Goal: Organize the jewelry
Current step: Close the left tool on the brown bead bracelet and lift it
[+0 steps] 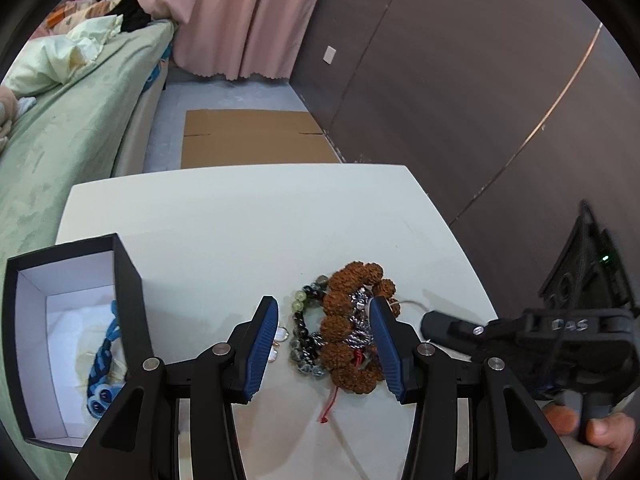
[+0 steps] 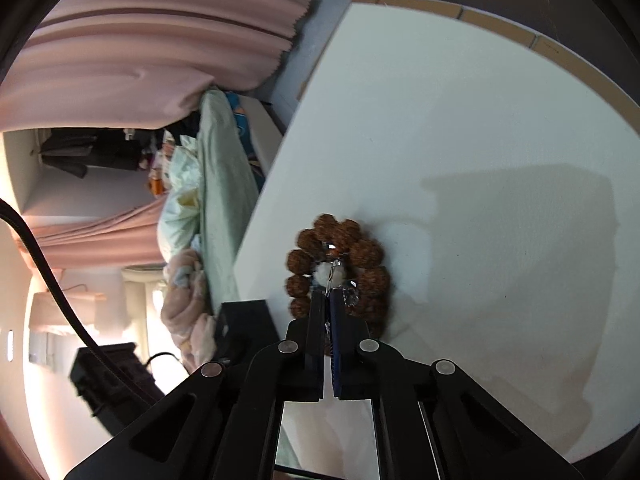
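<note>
A pile of jewelry lies on the white table [image 1: 240,220]: a brown seed-bead bracelet [image 1: 344,320], a dark and green bead bracelet [image 1: 304,328], a silver chain [image 1: 360,334] and small rings [image 1: 280,338]. My left gripper [image 1: 323,302] is open above the pile, with one blue pad on each side of it. My right gripper [image 2: 329,294] reaches in from the right [image 1: 430,322] and is shut, pinching the silver chain [image 2: 331,276] inside the ring of the brown bracelet [image 2: 368,252]. At the left stands an open black box [image 1: 128,280] holding a blue bracelet [image 1: 105,350].
A green bed [image 1: 60,140] runs along the table's left side. Flat cardboard [image 1: 256,140] lies on the floor beyond the far edge, by a dark wall [image 1: 440,80] and a pink curtain [image 1: 240,12]. A person's hand [image 1: 600,432] holds the right gripper.
</note>
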Demonstrator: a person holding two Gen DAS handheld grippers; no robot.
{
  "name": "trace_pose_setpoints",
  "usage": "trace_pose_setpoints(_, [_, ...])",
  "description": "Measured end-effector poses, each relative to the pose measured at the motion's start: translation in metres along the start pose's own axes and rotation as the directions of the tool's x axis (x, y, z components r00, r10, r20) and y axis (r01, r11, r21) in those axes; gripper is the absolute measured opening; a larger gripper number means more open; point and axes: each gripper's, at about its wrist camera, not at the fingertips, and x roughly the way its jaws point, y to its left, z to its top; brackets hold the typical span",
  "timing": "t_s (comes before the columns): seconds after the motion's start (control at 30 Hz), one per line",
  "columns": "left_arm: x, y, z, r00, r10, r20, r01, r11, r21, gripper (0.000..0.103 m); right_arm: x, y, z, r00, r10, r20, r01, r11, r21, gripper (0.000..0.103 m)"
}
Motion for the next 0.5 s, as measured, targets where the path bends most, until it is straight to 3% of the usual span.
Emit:
trace_pose_setpoints(0.43, [0.026,-0.024,-0.01,0.998,0.049,-0.036,-0.046,0.995,0.093,0.049,-0.038,0.007,0.005,0.997,0.032,0.07,-0.028,0.998,-0.056,0.004])
trace_pose_setpoints(0.5, [0.03,-0.026,-0.013,0.997,0.069,-0.037,-0.065,0.992,0.107,0.038,-0.041,0.004,0.007,0.997,0.028,0.075,-0.023,0.998,-0.056,0.004])
